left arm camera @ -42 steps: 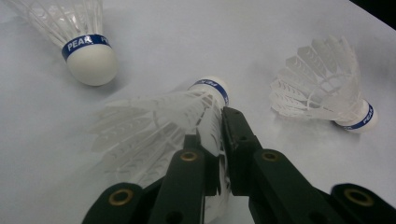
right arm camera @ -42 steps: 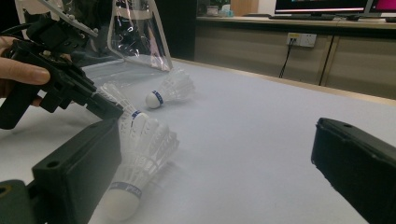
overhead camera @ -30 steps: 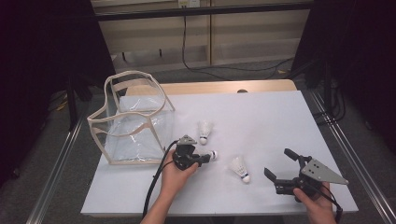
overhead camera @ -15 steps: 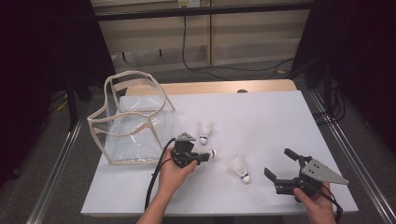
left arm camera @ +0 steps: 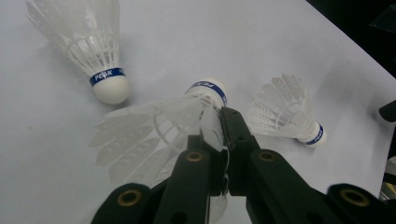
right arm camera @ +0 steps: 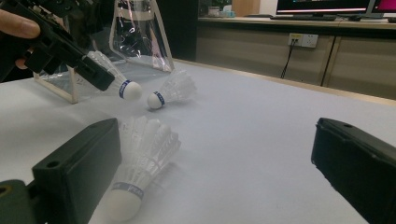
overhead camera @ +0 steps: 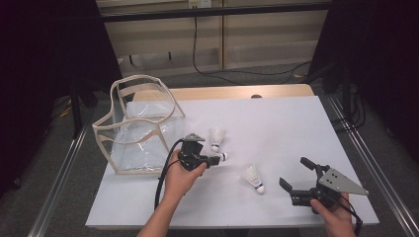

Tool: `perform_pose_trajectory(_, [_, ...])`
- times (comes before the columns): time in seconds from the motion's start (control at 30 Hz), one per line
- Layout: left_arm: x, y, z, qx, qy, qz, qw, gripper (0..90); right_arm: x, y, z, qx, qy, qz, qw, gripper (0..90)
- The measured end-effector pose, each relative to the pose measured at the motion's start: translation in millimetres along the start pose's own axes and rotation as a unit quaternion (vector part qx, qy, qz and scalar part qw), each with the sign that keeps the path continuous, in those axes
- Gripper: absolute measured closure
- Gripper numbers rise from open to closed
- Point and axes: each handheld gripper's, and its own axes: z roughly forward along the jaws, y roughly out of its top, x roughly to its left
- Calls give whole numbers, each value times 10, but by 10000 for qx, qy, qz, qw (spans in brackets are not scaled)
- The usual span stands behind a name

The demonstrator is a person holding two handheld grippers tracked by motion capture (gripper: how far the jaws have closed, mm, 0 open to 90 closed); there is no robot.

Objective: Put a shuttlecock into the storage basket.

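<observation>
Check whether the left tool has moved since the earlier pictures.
Barely, if at all: the left tool stays beside the clear bag, shut on a shuttlecock.

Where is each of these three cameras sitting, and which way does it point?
High view: above the table's near side, looking forward and down on the white table; both forearms and hands show.
Left gripper view: rides the left tongs, looking along black jaws shut on a shuttlecock.
Right gripper view: rides the open right tongs, looking across the table.
Shared: the clear bag shows in the high and right gripper views.
</observation>
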Motion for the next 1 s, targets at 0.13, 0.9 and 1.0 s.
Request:
perform_pose_trajectory(0.13, [-14,54,-12,12,-10,-43,10000,889,-3,1,0,-18,10,3,10000,13])
perform_pose_trajectory(0.9, [-51,226,-96,170,56,-88,9998,891,1,2,-1,-14,39,9,10000,13])
perform_pose_trajectory(1.0, [-51,229,-93,178,53,-104,9998,891,3,3,-1,-5,35,10,10000,12])
